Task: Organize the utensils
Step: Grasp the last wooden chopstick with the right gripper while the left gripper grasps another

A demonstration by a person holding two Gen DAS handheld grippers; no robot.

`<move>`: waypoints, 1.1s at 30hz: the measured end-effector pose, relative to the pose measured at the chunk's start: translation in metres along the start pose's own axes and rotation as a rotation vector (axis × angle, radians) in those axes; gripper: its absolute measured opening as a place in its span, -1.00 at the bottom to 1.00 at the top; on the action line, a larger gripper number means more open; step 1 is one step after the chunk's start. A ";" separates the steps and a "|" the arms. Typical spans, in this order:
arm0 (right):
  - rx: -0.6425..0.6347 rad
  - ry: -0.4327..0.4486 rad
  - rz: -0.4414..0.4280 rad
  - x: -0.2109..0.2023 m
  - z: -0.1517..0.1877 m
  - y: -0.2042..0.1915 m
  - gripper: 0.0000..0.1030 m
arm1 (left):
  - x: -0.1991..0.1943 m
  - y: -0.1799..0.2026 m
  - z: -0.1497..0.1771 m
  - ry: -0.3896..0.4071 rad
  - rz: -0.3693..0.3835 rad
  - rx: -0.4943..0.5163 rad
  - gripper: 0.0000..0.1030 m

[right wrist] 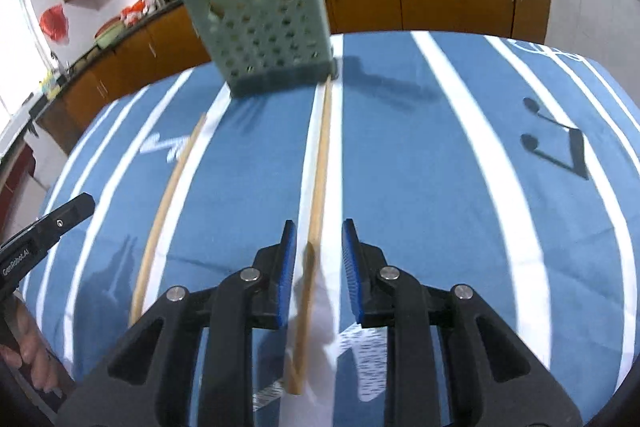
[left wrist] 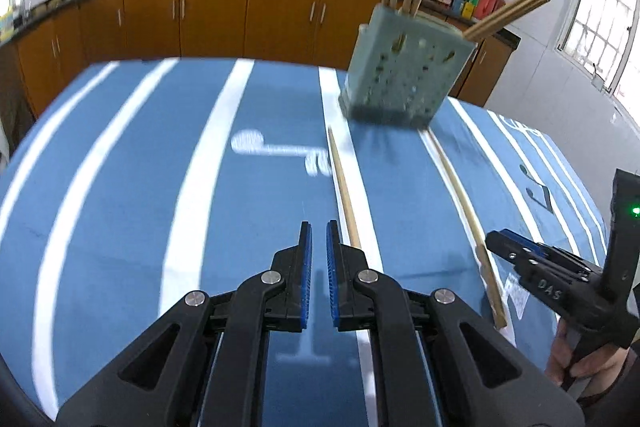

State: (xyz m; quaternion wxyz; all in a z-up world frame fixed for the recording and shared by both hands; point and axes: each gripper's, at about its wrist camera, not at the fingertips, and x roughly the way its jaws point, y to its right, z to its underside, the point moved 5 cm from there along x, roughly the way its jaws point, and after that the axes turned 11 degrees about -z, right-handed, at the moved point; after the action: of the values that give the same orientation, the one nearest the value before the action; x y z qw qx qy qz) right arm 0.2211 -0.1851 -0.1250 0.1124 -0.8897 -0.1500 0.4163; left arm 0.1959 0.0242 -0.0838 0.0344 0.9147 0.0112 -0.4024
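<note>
Left claw (left wrist: 319, 231): matte black plastic linkage arms, round silver pivot screws, ribbed blue pads (left wrist: 307, 251) on the inner finger faces. Right claw (right wrist: 319, 231): same build; its body carries white "DAS" lettering and a lit green LED. White "GenRobot.AI" lettering on the left unit's side. Bare skin shows on the left hand (right wrist: 30, 355).

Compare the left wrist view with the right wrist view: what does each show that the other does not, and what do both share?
Only the left wrist view shows the left gripper from behind, its jaws nearly closed with nothing between them, and a bright window at the right edge.

Only the right wrist view shows the right gripper open, straddling a chopstick lying on the cloth.

Both show the green perforated holder with chopsticks standing in it, a second loose chopstick and the blue striped tablecloth.
</note>
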 end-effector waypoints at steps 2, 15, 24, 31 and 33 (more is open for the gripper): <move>-0.010 -0.010 0.005 0.003 0.001 -0.002 -0.54 | 0.004 0.000 0.007 -0.018 0.003 -0.010 -0.84; -0.014 -0.006 0.078 -0.003 0.008 0.008 -0.85 | 0.006 0.014 0.020 -0.028 0.034 0.006 -0.32; 0.136 0.022 0.196 -0.023 0.004 0.061 -0.85 | 0.013 0.033 0.028 -0.054 0.016 0.086 -0.32; 0.107 0.010 0.190 -0.020 0.001 0.061 -0.85 | 0.022 0.050 0.039 -0.065 -0.055 0.174 -0.59; 0.093 0.004 0.181 -0.017 0.000 0.057 -0.85 | 0.024 0.052 0.038 -0.057 -0.094 0.192 -0.79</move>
State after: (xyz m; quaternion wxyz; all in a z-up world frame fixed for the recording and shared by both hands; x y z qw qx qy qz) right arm 0.2208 -0.2442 -0.1318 0.1156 -0.8944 -0.0494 0.4292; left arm 0.1864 -0.0301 -0.1243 -0.0718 0.9005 0.0146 -0.4287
